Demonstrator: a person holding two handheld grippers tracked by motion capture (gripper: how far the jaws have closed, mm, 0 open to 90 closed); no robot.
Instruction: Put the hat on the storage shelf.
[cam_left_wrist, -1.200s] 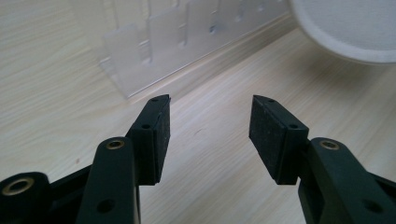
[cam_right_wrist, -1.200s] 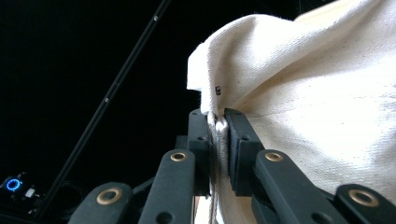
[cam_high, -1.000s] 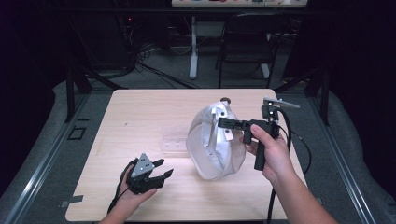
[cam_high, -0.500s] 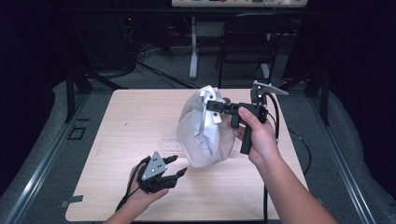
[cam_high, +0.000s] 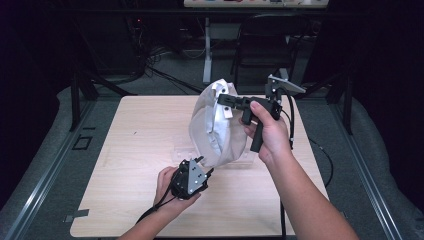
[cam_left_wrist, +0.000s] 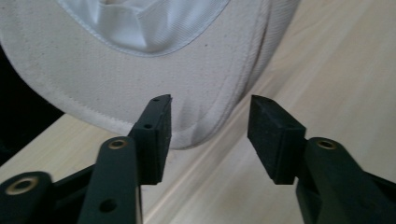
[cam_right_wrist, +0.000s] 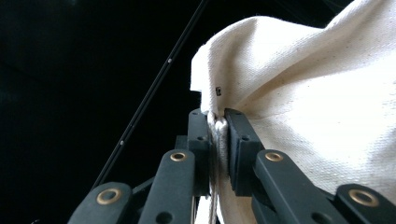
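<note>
One cream cloth hat (cam_high: 215, 127) is in play, held up above the right half of the wooden table (cam_high: 135, 140), its lowest edge hanging near the front half of the top. One right gripper (cam_high: 226, 100) pinches it by the upper rim; in the right gripper view the jaws are clenched on a bunched fold of the fabric (cam_right_wrist: 219, 130), and the rest of the hat runs out of that picture to the right. One left gripper (cam_high: 202, 167) sits low by the table's front edge, just under the hat's bottom rim. In the left gripper view its jaws stand apart with nothing between them, the brim (cam_left_wrist: 140, 79) close beyond them and cut off at the top. Something pale and flat lies on the table behind the hat, mostly hidden.
</note>
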